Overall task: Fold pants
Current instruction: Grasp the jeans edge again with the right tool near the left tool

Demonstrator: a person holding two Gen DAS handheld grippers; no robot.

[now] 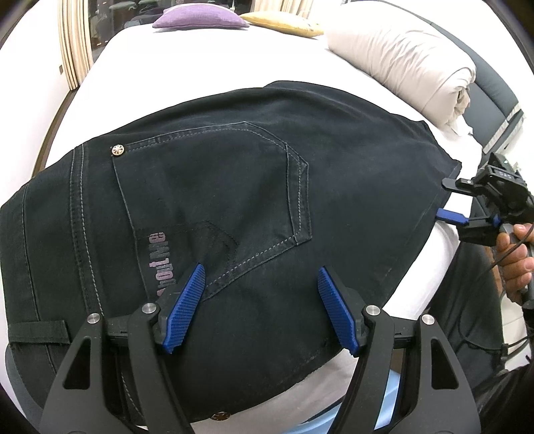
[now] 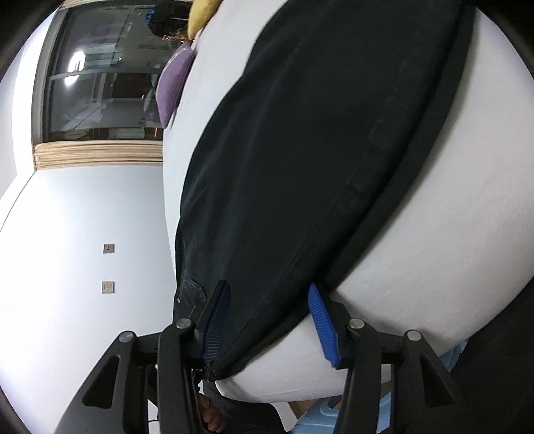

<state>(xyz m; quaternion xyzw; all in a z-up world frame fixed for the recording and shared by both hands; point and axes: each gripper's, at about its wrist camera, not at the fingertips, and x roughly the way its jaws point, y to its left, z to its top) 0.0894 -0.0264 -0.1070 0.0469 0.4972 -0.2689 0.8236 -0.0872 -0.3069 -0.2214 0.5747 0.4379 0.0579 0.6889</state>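
Note:
Black pants (image 1: 233, 167) lie folded flat on the white bed (image 1: 187, 60), with the back pocket and its rivet facing up. My left gripper (image 1: 261, 268) hovers open over the pocket's lower corner, its blue pads apart and nothing between them. My right gripper (image 1: 443, 198), held by a hand (image 1: 514, 263), sits at the pants' right edge. In the right wrist view the picture is rolled sideways. There the pants (image 2: 317, 133) run away from my right gripper (image 2: 267, 287), whose jaws stand apart on either side of the hem at the bed's edge without pressing on the cloth.
A rolled beige duvet (image 1: 410, 63) lies at the back right against a dark grey headboard (image 1: 490, 96). A purple cushion (image 1: 197, 16) and a yellow cushion (image 1: 283, 21) sit at the far end. A window (image 2: 100, 83) and wall sockets (image 2: 108, 248) are beyond the bed.

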